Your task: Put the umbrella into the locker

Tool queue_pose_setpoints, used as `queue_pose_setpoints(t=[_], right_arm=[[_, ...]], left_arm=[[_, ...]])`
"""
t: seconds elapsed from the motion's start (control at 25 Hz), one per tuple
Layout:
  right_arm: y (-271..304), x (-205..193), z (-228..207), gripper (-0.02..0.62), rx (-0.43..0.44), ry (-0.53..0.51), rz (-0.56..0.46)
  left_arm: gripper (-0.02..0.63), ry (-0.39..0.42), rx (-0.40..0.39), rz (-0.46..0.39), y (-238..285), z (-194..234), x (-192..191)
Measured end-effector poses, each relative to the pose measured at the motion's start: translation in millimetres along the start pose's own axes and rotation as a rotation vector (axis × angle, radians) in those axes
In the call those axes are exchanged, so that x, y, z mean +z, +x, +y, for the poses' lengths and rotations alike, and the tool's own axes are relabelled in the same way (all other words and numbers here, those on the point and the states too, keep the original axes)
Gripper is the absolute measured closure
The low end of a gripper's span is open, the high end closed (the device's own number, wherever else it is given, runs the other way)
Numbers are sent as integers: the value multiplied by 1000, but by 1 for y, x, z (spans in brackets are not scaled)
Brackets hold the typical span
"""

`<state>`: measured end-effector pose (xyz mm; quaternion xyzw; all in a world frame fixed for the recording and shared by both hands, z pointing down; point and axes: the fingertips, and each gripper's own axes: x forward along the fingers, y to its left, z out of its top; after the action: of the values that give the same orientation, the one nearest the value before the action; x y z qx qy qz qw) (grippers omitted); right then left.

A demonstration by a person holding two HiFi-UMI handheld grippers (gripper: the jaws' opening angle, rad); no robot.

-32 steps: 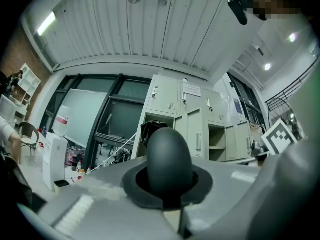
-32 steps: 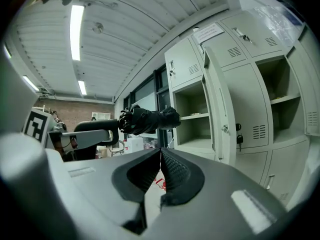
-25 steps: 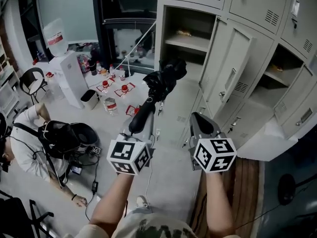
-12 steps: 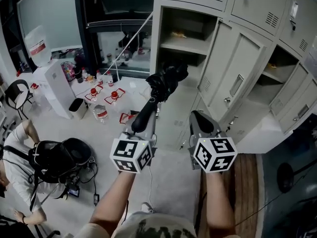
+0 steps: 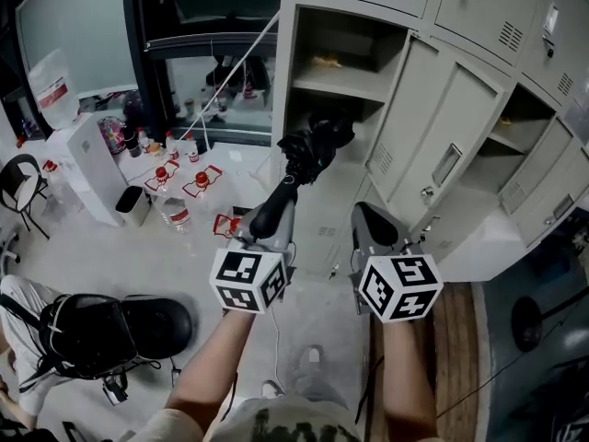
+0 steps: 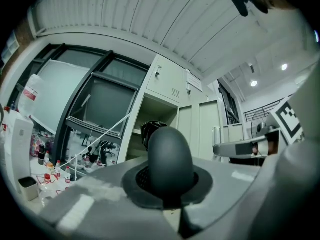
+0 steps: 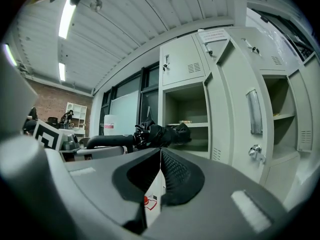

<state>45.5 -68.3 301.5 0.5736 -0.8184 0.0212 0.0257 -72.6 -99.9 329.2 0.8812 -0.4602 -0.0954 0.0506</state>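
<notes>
A folded black umbrella (image 5: pixel 311 147) points up and forward toward the open locker compartment (image 5: pixel 342 81), its canopy end in front of the shelf opening. My left gripper (image 5: pixel 268 230) is shut on the umbrella's rounded black handle (image 6: pixel 170 156), which fills the middle of the left gripper view. The canopy (image 6: pixel 150 131) shows just behind the handle. My right gripper (image 5: pixel 370 221) is to the right of the umbrella, shut, with nothing in it. In the right gripper view the pads (image 7: pixel 172 176) meet, and the umbrella (image 7: pixel 161 134) lies level to the left ahead of them.
Open locker doors (image 5: pixel 438 134) jut out to the right of the compartment. A white cord (image 5: pixel 232 70) slants across the left. Bottles (image 5: pixel 177 177), a water dispenser (image 5: pixel 81 159) and a bin (image 5: pixel 133 204) stand on the floor at left. A person with a black backpack (image 5: pixel 87 331) crouches at lower left.
Both grippers and the umbrella have moved closer to the lockers, with the canopy now before the open compartment. The crouching person has slid toward the lower-left corner of the head view.
</notes>
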Motion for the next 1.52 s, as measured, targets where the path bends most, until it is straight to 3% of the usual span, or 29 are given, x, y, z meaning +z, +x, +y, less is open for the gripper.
queue_pose_setpoints(t=[0.88,1.52], right_arm=[[135,1,-71,594,54,-26,5],[184,-3,-103,594,49,0,1]], left_arm=[[595,13,18,67,165,48,-41],[594,14,-11,103,250,65,-50]])
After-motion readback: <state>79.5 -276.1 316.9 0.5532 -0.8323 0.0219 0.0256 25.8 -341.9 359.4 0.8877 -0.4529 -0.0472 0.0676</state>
